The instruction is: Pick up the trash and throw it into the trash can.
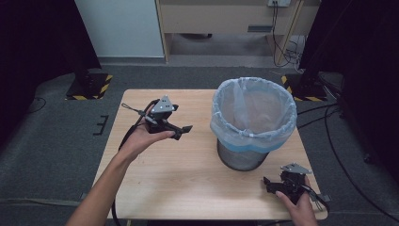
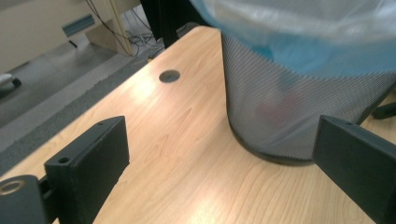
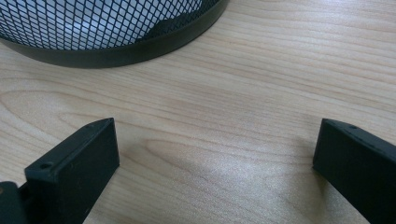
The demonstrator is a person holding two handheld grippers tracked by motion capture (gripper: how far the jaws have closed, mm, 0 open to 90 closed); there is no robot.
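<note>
Wastebasket (image 1: 244, 155), black wire mesh, stands upright on the right half of the wooden table (image 1: 188, 179), lined with a pale blue plastic bag (image 1: 254, 113) whose edge folds over the rim. Through the mesh in the left gripper view something reddish shows blurred low inside; can't tell what it is.

Left gripper (image 1: 183, 131) held above the table just left of the basket, pointing toward it, not touching. Jaws spread wide, nothing between them; in the left gripper view the basket's base sits between and beyond the two jaws. Left hand (image 1: 141, 139) grips it from below, forearm coming in from bottom left, cable looping off behind.

Right gripper (image 1: 266, 183) low near the table's front right corner, just beside the basket's foot, apart from it. Jaws spread wide and empty too; bare wood grain between them in the right gripper view, basket's bottom ring at top left. Right hand (image 1: 301, 207) holds it from behind.

Round cable hole (image 2: 169, 76) in the tabletop beyond the basket. Grey carpet floor (image 1: 56, 141) around the table, black stand feet with yellow-black hazard tape (image 1: 101, 89) at the back.
</note>
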